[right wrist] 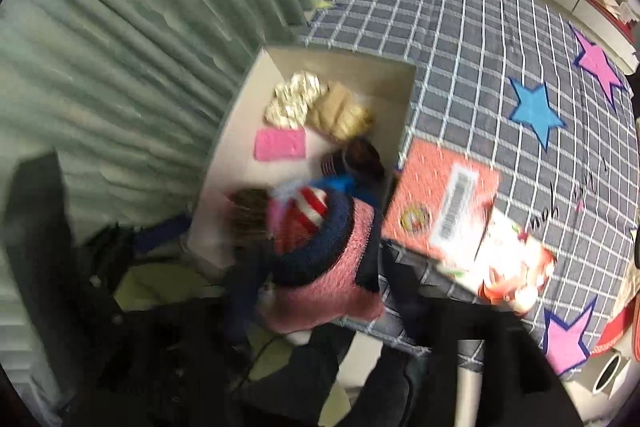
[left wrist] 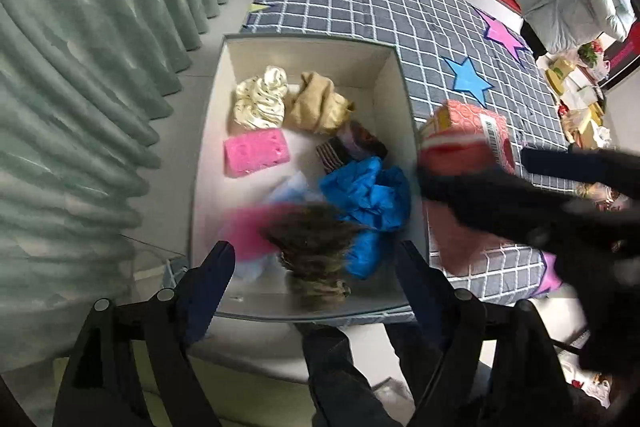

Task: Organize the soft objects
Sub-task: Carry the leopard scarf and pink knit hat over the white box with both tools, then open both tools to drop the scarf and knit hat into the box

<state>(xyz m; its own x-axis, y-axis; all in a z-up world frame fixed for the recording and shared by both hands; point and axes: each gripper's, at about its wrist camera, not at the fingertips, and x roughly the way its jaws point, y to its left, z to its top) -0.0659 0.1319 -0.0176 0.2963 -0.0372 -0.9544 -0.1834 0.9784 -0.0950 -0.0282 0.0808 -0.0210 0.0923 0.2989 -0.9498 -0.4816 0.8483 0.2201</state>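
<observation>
The storage box (left wrist: 224,75) was a pale, open-topped rectangular container with a grey rim, standing at the edge of a bed covered by a grey checked sheet (left wrist: 360,3) with pink and blue stars. Inside it lay several soft items. A cream patterned cloth bundle (left wrist: 262,99) sat against the far wall, just beside a crumpled tan cloth (left wrist: 320,103). A pink sponge (left wrist: 256,151) lay flat nearer the middle. A dark striped fabric piece (left wrist: 348,147) rested beside the blue crumpled plastic (left wrist: 368,195).

The left gripper (left wrist: 310,267) hovered above the near end of the box with its fingers (left wrist: 218,279) spread wide; a brown furry item (left wrist: 314,251), blurred, showed between them without either pad pressing on it.

The right gripper (right wrist: 316,267) was also spread. A pink knitted item with a navy band and red-white stripes (right wrist: 320,251) appeared between its blurred fingers, above the box's near corner; no pad contact was discernible. An orange packet (right wrist: 440,203) lay on the sheet beside the box.
</observation>
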